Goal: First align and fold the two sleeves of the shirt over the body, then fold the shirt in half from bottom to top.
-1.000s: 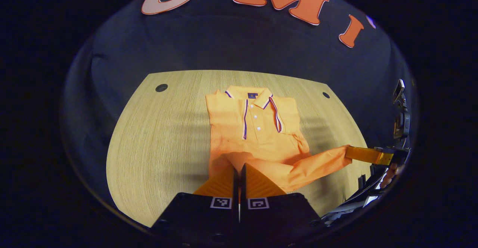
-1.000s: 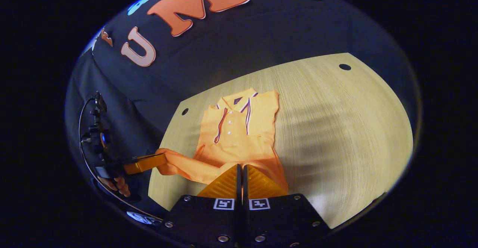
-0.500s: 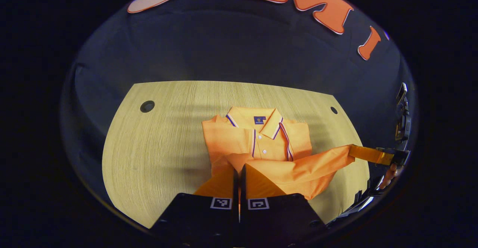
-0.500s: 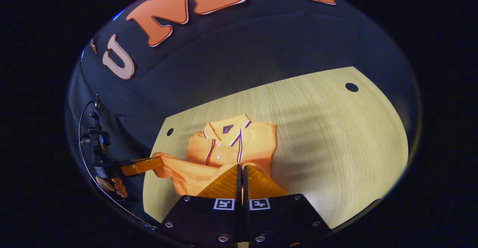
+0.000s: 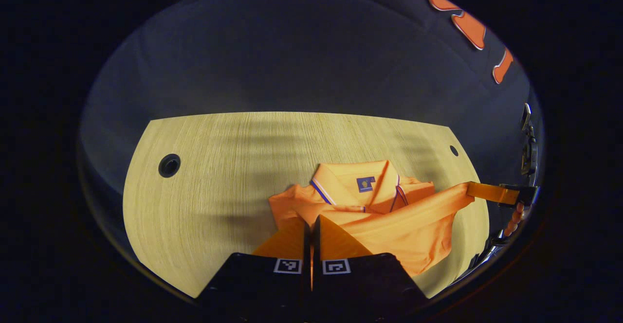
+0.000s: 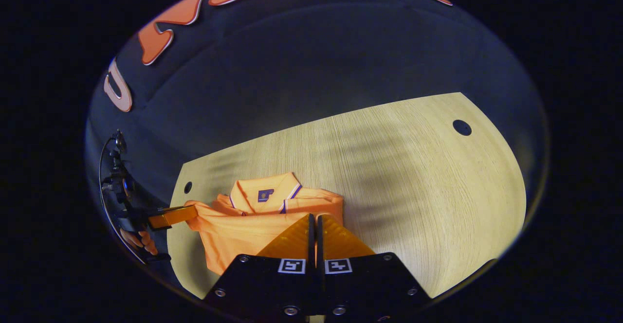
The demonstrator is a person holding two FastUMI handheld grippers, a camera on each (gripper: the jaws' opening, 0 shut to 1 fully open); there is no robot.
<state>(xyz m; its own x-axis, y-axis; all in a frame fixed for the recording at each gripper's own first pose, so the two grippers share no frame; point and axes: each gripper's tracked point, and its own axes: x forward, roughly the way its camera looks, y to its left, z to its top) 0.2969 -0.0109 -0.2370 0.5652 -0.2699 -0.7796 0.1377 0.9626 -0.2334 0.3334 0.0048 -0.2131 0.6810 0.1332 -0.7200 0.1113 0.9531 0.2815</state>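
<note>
Over the wooden table [image 5: 209,177], I had both the left gripper [image 5: 311,223] and right gripper [image 6: 314,222] clamped on the orange shirt's [image 5: 404,225] lifted hem.

1. We find the left gripper [image 5: 311,223] low and centred in the left gripper view, its 2 fingers drawn together with a thin slit between them, pinching cloth.
2. We find the right gripper [image 6: 314,221] in the same posture in the right gripper view, fingers closed on cloth.
3. In the right gripper view, the left gripper [image 6: 194,211] reaches in level from the left edge, a hand [image 6: 137,239] gripping its handle.
4. In the left gripper view, the right gripper [image 5: 469,189] reaches in from the right edge, fingers of a hand [image 5: 513,221] curled below it.
</note>
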